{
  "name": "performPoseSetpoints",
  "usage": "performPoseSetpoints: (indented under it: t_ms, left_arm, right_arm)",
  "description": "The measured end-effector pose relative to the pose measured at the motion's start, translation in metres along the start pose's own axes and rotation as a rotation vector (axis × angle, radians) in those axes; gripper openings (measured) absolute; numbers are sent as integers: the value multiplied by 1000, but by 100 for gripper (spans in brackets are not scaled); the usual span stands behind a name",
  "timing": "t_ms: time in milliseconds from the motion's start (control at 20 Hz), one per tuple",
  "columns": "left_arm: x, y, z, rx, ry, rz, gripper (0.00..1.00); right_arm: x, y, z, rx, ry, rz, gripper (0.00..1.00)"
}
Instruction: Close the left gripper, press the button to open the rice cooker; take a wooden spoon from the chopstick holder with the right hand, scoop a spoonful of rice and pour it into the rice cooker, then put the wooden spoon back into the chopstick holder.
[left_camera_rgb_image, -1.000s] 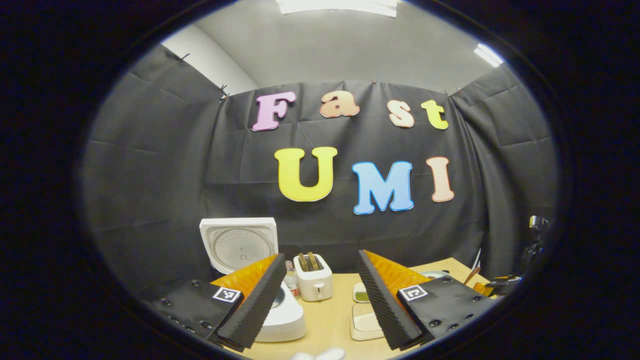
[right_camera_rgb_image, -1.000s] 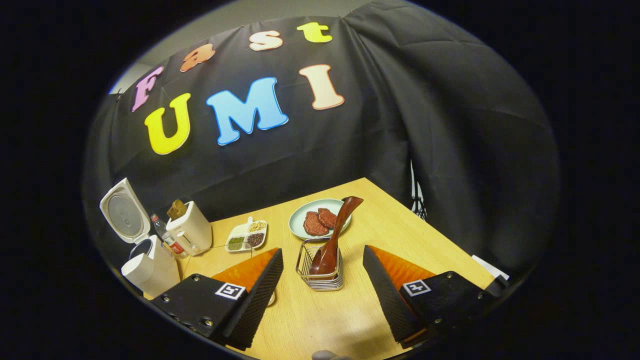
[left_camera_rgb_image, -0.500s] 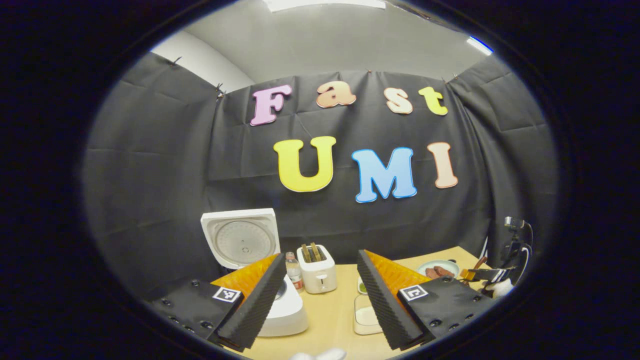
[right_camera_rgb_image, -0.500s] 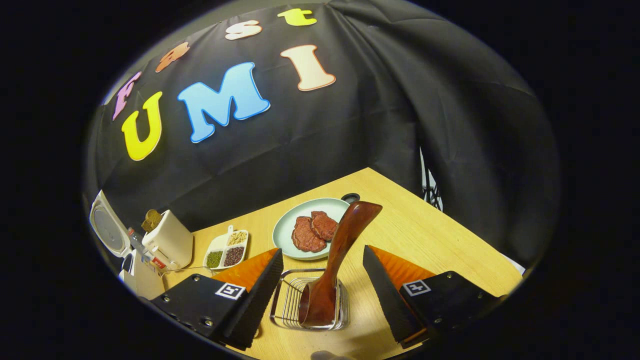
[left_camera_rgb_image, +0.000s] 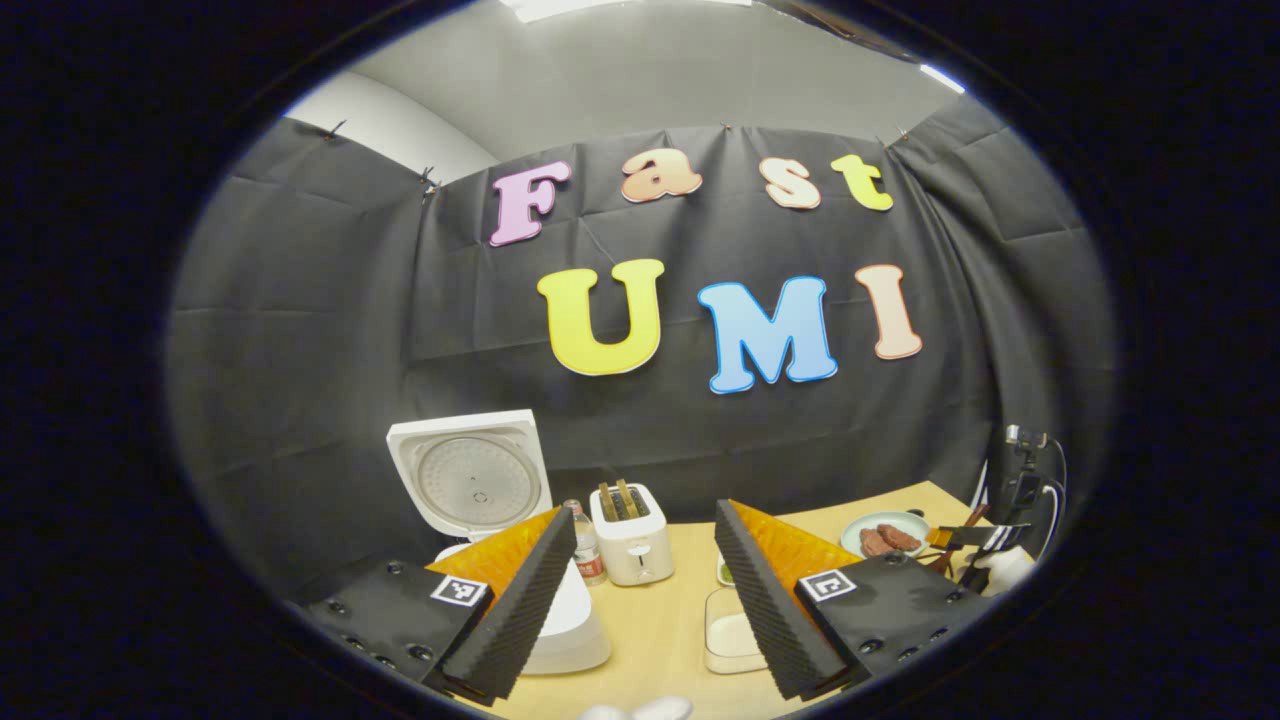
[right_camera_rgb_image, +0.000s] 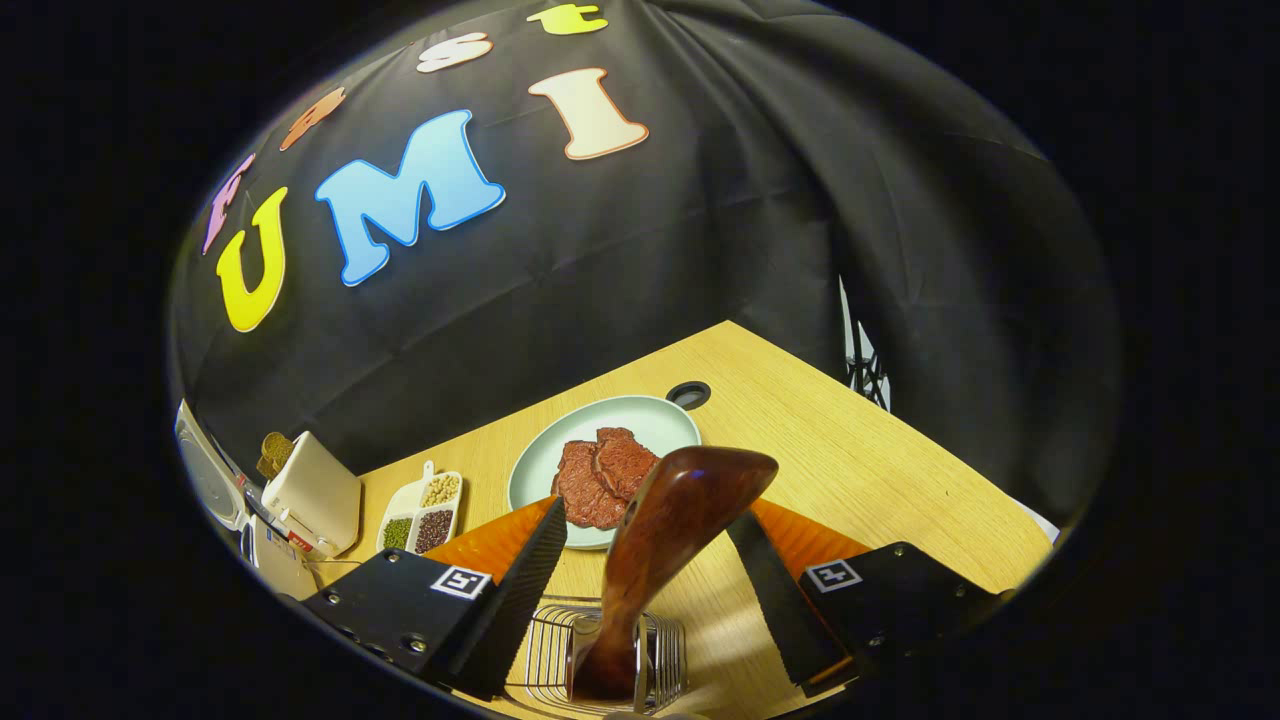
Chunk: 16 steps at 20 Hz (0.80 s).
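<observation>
The white rice cooker (left_camera_rgb_image: 565, 625) stands open, its lid (left_camera_rgb_image: 470, 480) raised, just behind my left finger. My left gripper (left_camera_rgb_image: 643, 512) hovers open above the table with nothing in it. A dark wooden spoon (right_camera_rgb_image: 665, 530) stands in the wire chopstick holder (right_camera_rgb_image: 600, 660). Its handle rises between the fingers of my right gripper (right_camera_rgb_image: 645, 512), which is open around it; I cannot make out any finger pressing on it. In the left gripper view my right gripper (left_camera_rgb_image: 985, 545) shows at the far right, held by a white-gloved hand (left_camera_rgb_image: 1005, 572).
A white toaster (left_camera_rgb_image: 628, 545) and a small bottle (left_camera_rgb_image: 585, 555) stand beside the cooker, a shallow white dish (left_camera_rgb_image: 730, 630) in front. A pale green plate (right_camera_rgb_image: 665, 412) holds meat patties. A divided dish of beans (right_camera_rgb_image: 420, 515) lies left of it. The table's right edge (right_camera_rgb_image: 900, 420) is near.
My right gripper has closed in on the chopstick holder, so the spoon handle now stands between its open fingers. My left gripper has drifted slightly and stays open.
</observation>
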<state>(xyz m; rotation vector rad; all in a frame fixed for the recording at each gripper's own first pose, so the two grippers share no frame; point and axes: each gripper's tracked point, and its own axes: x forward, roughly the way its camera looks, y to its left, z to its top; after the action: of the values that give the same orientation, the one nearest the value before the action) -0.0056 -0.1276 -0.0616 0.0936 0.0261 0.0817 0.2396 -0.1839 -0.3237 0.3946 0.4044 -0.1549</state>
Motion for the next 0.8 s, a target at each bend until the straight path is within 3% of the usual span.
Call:
performPoseSetpoints:
  t_ms: [200, 250, 400, 450, 500, 800]
  left_arm:
    - [8, 0, -3, 10, 6, -1, 99]
    - [9, 0, -3, 9, 7, -6, 99]
    - [12, 3, -1, 26, -12, 1, 99]
    - [13, 2, 0, 26, -15, -1, 99]
    - [15, 2, -2, 29, -12, -4, 99]
    - [15, 10, 3, 44, -30, 7, 99]
  right_arm:
    - [2, 7, -1, 16, 14, 25, 98]
    - [1, 8, -2, 27, 22, 33, 91]
    - [4, 8, 1, 12, 17, 34, 55]
    - [-1, 6, 6, 14, 15, 18, 53]
    - [5, 5, 4, 21, 13, 29, 22]
    - [1, 9, 4, 12, 11, 9, 23]
